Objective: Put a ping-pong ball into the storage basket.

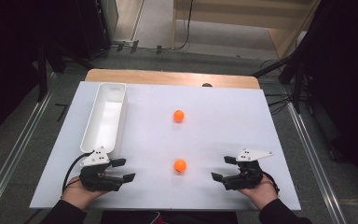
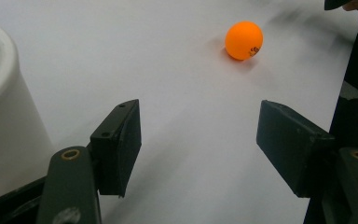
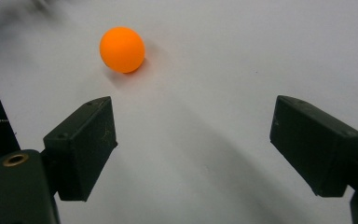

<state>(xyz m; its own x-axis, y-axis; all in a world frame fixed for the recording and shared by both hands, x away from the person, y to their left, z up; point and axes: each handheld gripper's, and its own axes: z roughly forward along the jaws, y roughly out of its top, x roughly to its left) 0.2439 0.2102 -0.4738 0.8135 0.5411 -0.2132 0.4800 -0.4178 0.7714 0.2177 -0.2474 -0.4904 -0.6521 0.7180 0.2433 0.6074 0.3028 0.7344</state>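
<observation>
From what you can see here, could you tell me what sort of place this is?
Probably a lab or test room set up for recording handling work. A white table top on bare grey floor holds just a white bin and two orange balls, with cables trailing beside dark curtains.

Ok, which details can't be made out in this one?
- Small dark print on the near orange ball: left gripper view, too small to read.
- Dark round object at the table's far edge: high view, too small to identify.
- Long white plastic tray: left gripper view, cut off by the left edge.
</observation>
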